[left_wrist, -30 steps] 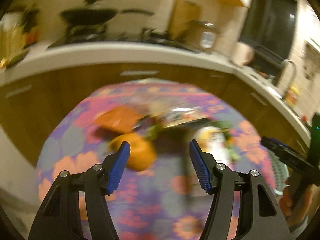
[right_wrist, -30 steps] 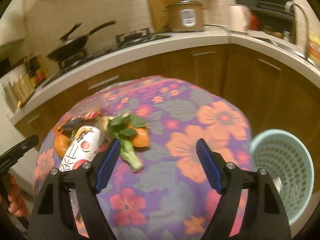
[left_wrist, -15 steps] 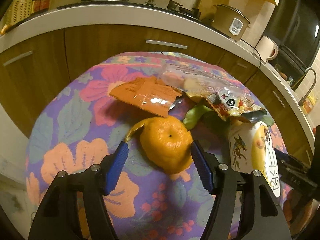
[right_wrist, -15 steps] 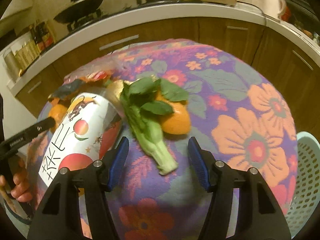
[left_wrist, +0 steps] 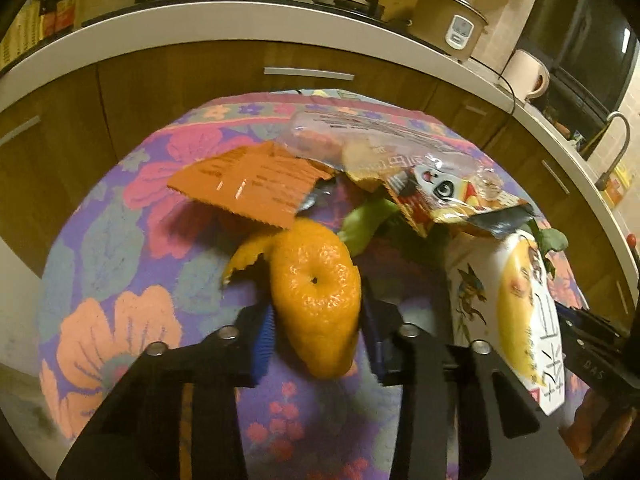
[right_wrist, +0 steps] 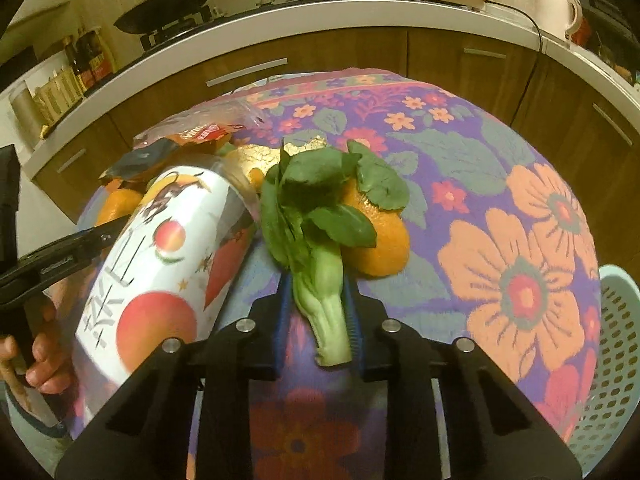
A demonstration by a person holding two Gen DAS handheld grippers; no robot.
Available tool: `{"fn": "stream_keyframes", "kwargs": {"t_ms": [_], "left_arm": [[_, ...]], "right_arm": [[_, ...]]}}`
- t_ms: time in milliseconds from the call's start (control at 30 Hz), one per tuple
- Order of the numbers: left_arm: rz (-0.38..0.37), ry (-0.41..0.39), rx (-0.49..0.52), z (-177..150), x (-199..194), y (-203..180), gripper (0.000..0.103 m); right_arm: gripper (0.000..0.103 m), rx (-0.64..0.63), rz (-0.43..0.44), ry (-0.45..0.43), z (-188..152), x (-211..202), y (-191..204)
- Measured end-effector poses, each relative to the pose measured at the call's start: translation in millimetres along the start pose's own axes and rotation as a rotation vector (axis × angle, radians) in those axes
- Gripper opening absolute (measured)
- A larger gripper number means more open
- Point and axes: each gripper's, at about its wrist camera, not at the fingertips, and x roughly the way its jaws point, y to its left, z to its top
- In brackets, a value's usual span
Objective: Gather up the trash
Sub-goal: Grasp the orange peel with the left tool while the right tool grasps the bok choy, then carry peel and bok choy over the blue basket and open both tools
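Left wrist: orange peel (left_wrist: 316, 292) is gripped between the left claw (left_wrist: 318, 338) pads, on the flowered worktop (left_wrist: 120, 320). Right wrist: greens stalk (right_wrist: 326, 312) is clamped by the right claw (right_wrist: 318, 320); basket (right_wrist: 616, 360) is at right.

Dim, warm yellow indoor light tinting both views. Strong fisheye bending the countertop (left_wrist: 280, 20) into an arc, dark vignette eating the corners. Small specular glints showing on the orange peel (left_wrist: 316, 292) and clear wrapper (left_wrist: 380, 144). Soft shadows falling under the trash pile. Slight blur smearing the printed carton (right_wrist: 160, 264) and tablecloth (right_wrist: 520, 280) near the edges; centre reading sharp.
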Motion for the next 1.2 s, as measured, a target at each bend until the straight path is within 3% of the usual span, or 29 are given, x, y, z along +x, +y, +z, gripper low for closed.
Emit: {"fn": "stream_keyframes", "kwargs": {"t_ms": [167, 400, 633, 767, 1200], "left_arm": [[-0.048, -0.020, 0.030, -13, -17, -7, 0.024], [-0.161, -0.105, 0.059, -23, -57, -19, 0.022], [-0.256, -0.191, 0.128, -23, -98, -50, 0.022], [-0.308, -0.213, 0.195, -19, -110, -88, 0.022], [-0.462, -0.130, 0.395, -32, -85, -237, 0.022]], "right_arm": [[0.021, 0.034, 0.079, -0.024, -17, -26, -6], [0.021, 0.088, 0.179, -0.121, -28, -74, -19], [0.021, 0.090, 0.133, -0.227, -34, -121, -30], [0.021, 0.113, 0.101, -0.273, -38, -143, -46], [0.021, 0.290, -0.047, -0.338, -84, -180, -148]]}}
